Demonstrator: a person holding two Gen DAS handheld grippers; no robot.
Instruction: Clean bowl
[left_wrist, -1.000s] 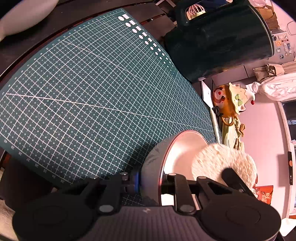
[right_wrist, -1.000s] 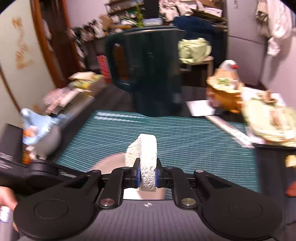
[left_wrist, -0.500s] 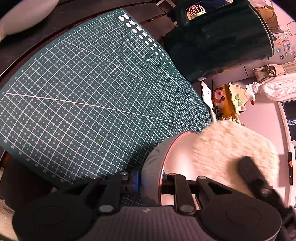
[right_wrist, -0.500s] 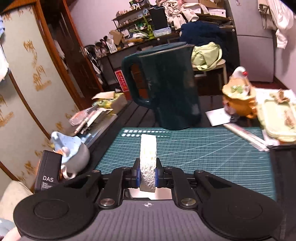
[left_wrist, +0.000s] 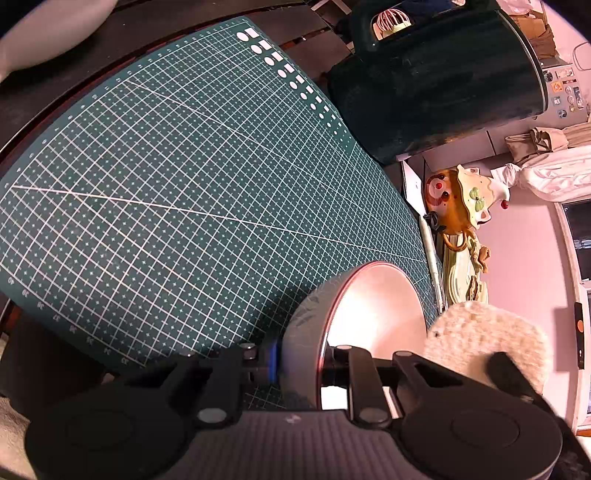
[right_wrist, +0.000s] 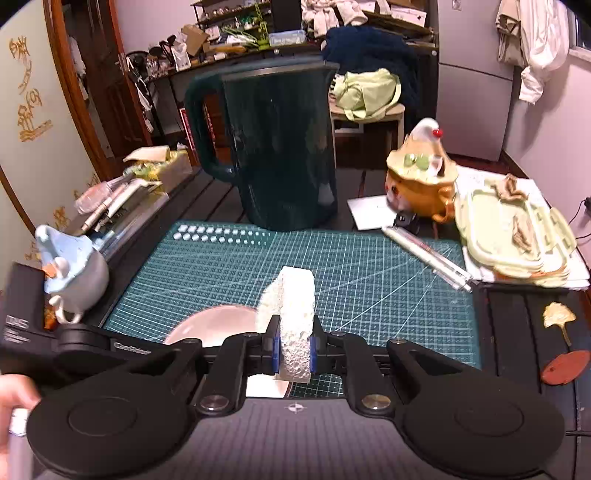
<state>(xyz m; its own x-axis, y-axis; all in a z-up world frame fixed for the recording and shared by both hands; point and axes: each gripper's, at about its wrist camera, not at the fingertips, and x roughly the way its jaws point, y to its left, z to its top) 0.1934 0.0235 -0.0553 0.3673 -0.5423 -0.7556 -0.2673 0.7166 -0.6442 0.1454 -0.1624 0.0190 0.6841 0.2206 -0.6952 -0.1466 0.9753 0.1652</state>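
Note:
My left gripper (left_wrist: 301, 363) is shut on the rim of a grey bowl (left_wrist: 310, 325) with a pale inside, held tilted over the green cutting mat (left_wrist: 184, 177). In the right wrist view my right gripper (right_wrist: 294, 350) is shut on a white sponge (right_wrist: 295, 295), which stands upright just right of the bowl (right_wrist: 212, 325). From the left wrist view the sponge (left_wrist: 484, 339) shows to the right of the bowl's opening, outside it, with a dark finger of the right gripper against it.
A dark green jug (right_wrist: 280, 147) stands at the mat's far edge. An orange clown teapot (right_wrist: 421, 181), a pale green tray (right_wrist: 513, 229) and a pen (right_wrist: 424, 254) lie on the right. A blue mug (right_wrist: 70, 273) and clutter sit on the left; a hand (right_wrist: 11, 398) shows at lower left.
The sponge has come out of the bowl and shifted to the right of its opening, rising a little. The left gripper and the bowl have stayed put.

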